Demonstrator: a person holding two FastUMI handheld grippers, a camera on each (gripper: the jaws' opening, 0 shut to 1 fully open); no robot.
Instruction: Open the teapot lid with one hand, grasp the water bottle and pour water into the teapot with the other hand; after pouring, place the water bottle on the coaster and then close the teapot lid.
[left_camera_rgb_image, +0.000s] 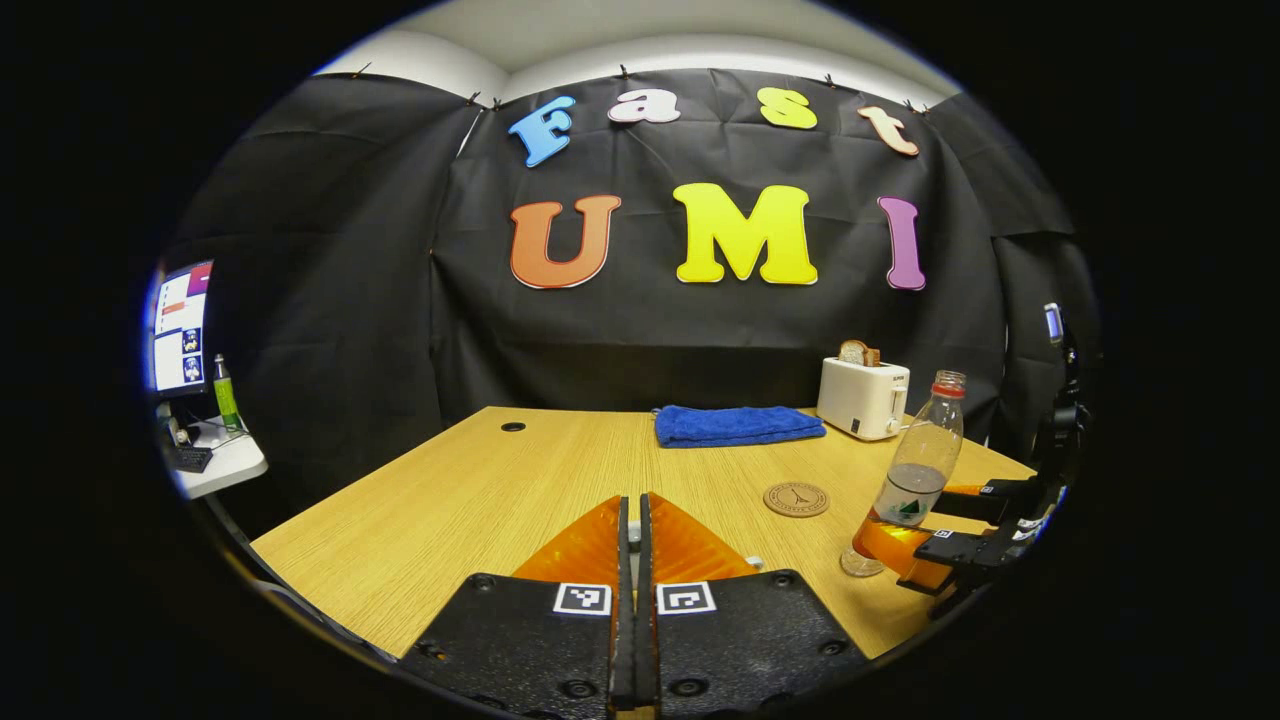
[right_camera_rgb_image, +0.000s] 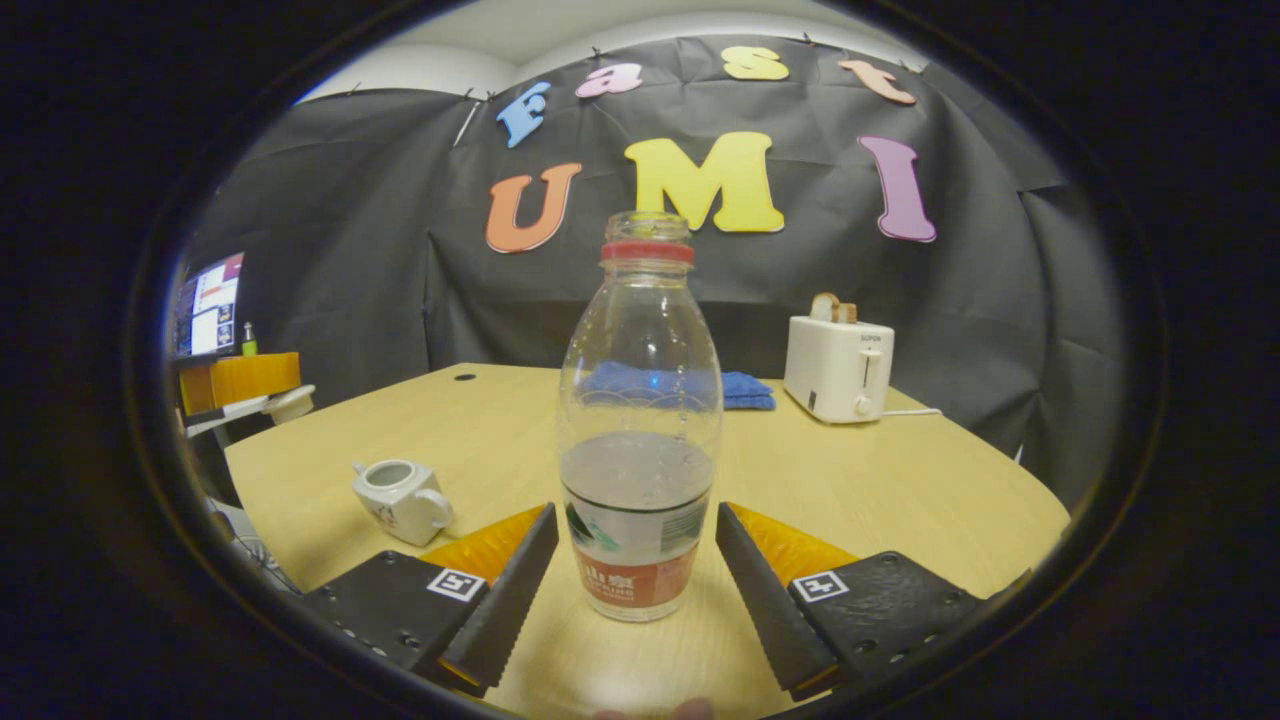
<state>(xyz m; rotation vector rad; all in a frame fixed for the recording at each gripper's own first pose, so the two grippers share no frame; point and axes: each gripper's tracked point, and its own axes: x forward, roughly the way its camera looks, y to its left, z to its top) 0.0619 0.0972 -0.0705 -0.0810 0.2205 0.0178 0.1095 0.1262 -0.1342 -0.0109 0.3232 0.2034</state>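
**Bottle stands between spread right tongs; teapot sits open**

The wooden tabletop (right_camera_rgb_image: 880, 490) carries everything. At its far side a white toaster (right_camera_rgb_image: 838, 368) stands with a slice of bread poking out of the top, and a folded blue towel (left_camera_rgb_image: 738, 425) lies just left of it.

The clear water bottle (right_camera_rgb_image: 640, 420), uncapped and with a red ring at the neck, stands upright on the tabletop, roughly a third full. The right tongs (right_camera_rgb_image: 637, 570) are spread wide on either side of its lower, labelled part, with a gap showing between each finger and the bottle. The left tongs (left_camera_rgb_image: 633, 540) are pressed together with nothing between them, low over the near part of the tabletop.

The white teapot (right_camera_rgb_image: 400, 498) sits on the left part of the tabletop in the right gripper view, with its top open, well apart from the bottle. In the left gripper view the round brown coaster (left_camera_rgb_image: 796, 498) lies bare, near the bottle's left.
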